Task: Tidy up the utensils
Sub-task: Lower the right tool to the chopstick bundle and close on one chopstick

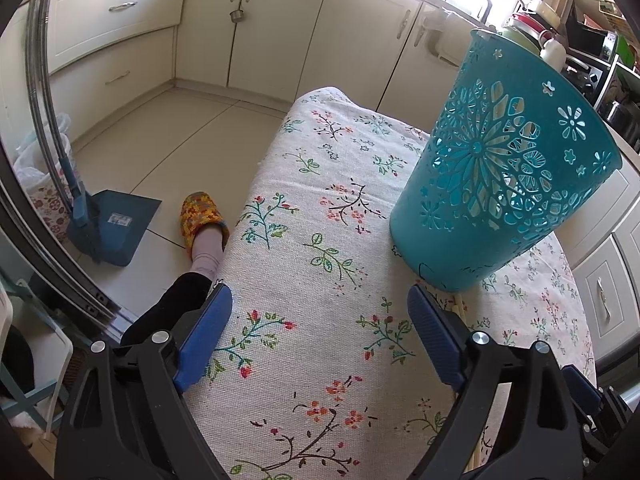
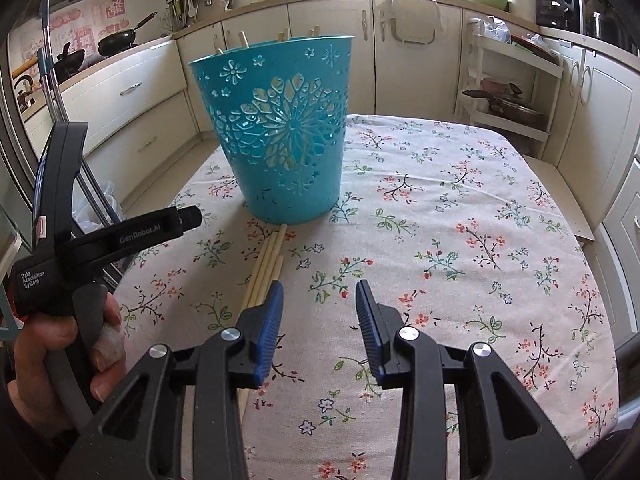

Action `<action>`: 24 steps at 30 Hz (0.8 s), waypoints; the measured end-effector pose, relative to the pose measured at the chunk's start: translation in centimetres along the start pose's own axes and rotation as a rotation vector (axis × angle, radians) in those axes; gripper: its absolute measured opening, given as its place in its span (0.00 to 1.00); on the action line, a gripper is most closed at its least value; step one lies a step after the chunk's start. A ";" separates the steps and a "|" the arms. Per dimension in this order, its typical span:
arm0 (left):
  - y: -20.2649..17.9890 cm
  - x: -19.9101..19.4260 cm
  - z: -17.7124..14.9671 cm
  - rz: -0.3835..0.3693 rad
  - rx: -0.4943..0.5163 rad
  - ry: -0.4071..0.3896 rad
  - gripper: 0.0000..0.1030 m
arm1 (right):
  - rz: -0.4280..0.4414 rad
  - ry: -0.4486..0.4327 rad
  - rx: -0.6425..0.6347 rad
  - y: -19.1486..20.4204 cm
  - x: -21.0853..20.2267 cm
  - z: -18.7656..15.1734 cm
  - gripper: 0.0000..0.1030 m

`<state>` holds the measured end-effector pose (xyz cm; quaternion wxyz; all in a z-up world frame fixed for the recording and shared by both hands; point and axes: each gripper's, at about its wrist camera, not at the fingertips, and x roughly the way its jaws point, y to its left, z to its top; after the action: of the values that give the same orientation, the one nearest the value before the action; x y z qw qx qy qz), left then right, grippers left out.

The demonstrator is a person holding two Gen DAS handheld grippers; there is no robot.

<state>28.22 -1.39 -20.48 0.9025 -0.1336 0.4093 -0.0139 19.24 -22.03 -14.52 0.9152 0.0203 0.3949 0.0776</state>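
A teal perforated bucket stands upright on the floral tablecloth; several wooden chopstick tips poke above its rim. Several more wooden chopsticks lie on the cloth just in front of the bucket, running under my right gripper's left finger. My right gripper is open and empty, low over the cloth just right of those chopsticks. My left gripper is open and empty, left of the bucket; chopsticks peek out beside its right finger. The left gripper's body shows at the left of the right wrist view.
The table's left edge drops to the tiled floor, where a foot in a slipper and a blue dustpan are. Cream cabinets ring the room. A white shelf rack with pans stands beyond the table's far right.
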 end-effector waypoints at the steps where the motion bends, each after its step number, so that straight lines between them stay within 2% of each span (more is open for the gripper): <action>1: 0.0 0.0 0.0 0.000 0.000 0.000 0.83 | 0.002 0.001 0.001 0.0 0.0 0.0 0.36; 15: -0.5 0.2 0.0 -0.002 0.009 0.004 0.83 | 0.061 0.025 0.016 0.2 1.1 -0.3 0.36; 18: -0.5 0.2 0.0 -0.004 0.007 0.004 0.83 | 0.082 0.037 0.013 0.6 1.5 -0.4 0.32; 24: -0.5 0.1 0.0 -0.011 0.012 0.004 0.83 | 0.100 0.052 0.008 1.4 2.6 -0.2 0.30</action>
<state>28.33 -1.92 -20.47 0.9022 -0.1304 0.4104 -0.0219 20.64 -20.26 -16.37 0.8995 0.0417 0.4175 0.1220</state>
